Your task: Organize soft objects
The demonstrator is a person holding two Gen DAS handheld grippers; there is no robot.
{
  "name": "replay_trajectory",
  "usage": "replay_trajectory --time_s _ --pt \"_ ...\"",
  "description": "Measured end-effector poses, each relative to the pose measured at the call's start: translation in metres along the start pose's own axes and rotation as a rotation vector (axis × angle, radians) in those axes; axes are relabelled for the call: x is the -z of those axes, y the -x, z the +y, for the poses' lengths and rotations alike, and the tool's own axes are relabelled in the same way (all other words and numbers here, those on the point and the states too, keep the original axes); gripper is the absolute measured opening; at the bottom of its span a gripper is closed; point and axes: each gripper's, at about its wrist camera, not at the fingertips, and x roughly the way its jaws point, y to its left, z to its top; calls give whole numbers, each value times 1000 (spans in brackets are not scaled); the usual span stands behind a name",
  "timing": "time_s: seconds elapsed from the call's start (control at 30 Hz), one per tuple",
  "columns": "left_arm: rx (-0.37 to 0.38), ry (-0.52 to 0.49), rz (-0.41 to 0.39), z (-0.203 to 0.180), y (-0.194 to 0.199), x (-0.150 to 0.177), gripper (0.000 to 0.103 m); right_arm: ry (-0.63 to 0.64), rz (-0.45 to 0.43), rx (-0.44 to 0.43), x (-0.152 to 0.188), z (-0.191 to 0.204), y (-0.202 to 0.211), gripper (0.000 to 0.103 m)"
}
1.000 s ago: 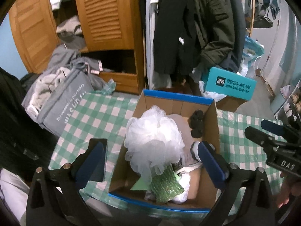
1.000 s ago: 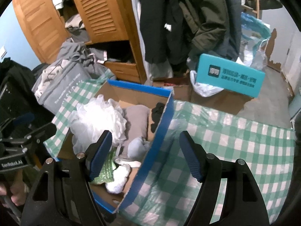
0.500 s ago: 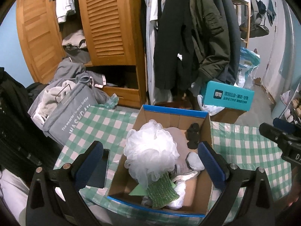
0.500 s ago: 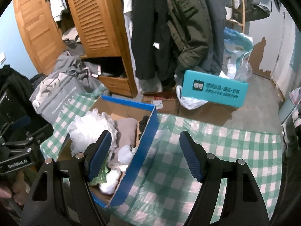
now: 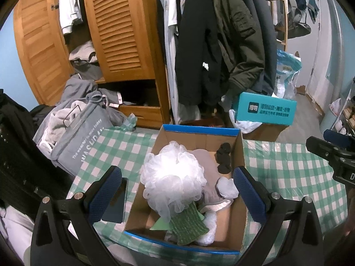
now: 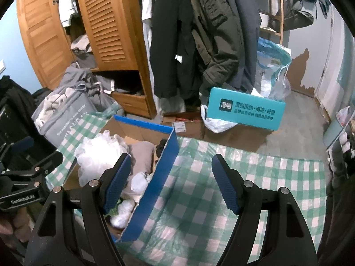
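We hold the left gripper [image 5: 177,196] wide and empty above the cardboard box [image 5: 197,135], the white bath pouf [image 5: 174,178] between its fingers. Our right gripper [image 6: 170,185], also wide, hangs over the box's right wall.

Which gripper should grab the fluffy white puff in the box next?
Probably the left gripper. Its open fingers frame the white bath puff lying in the cardboard box. The right gripper, also open, points mostly at bare checkered tablecloth, straddling the box's blue wall.
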Motion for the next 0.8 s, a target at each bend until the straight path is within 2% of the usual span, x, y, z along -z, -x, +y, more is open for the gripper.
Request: replay_trajectory --time_s 0.8 --pt "-20 -29 5 -7 -1 3 102 0 2 0 1 -2 0 74"
